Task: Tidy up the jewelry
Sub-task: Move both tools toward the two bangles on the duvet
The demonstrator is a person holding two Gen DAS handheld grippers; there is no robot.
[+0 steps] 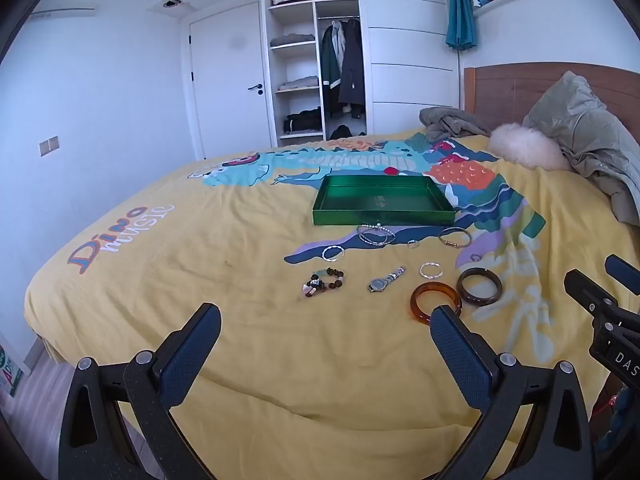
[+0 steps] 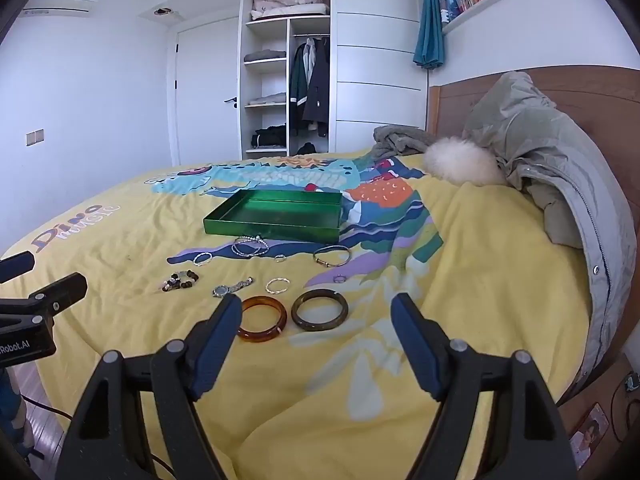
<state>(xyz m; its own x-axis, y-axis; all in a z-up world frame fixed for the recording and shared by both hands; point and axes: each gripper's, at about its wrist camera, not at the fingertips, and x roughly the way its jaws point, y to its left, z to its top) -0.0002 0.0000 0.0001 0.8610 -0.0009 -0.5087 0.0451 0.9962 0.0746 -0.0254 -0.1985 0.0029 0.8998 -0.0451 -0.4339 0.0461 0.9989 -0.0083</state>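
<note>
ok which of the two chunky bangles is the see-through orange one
The amber bangle, the left of the pair and nearest the watch; the dark brown bangle beside it looks opaque.

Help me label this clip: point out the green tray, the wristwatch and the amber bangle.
green tray (image 1: pixel 382 218): left wrist view, on its near outer wall.
wristwatch (image 1: pixel 377 285): left wrist view, on the round dial.
amber bangle (image 2: pixel 280 314): right wrist view, on the ring's right side.
</note>
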